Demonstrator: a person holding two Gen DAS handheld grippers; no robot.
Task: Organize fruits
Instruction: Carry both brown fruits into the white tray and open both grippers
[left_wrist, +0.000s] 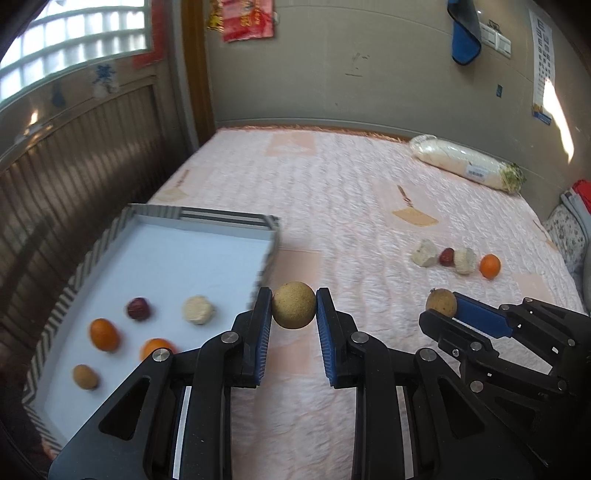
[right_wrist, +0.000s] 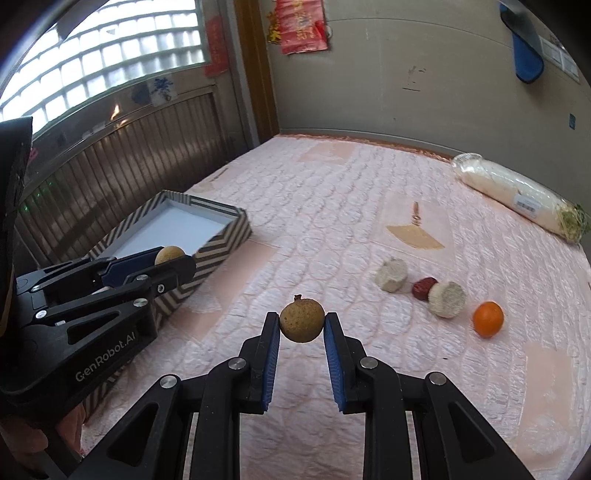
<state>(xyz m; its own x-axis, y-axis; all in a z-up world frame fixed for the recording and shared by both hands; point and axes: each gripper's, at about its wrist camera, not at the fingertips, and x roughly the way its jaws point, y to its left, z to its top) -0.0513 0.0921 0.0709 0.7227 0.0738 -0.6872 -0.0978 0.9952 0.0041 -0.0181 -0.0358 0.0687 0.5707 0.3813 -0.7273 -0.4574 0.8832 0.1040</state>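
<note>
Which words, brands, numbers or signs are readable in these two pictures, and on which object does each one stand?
"GenRobot.AI": white letters on the black body of the left gripper, right wrist view.
Eye chart poster on the grey wall: rows of symbols, too blurred to read.
Red paper hanging on the wall: gold characters, not legible.
White label on the plastic-wrapped white radish: barcode and print too small to read.
</note>
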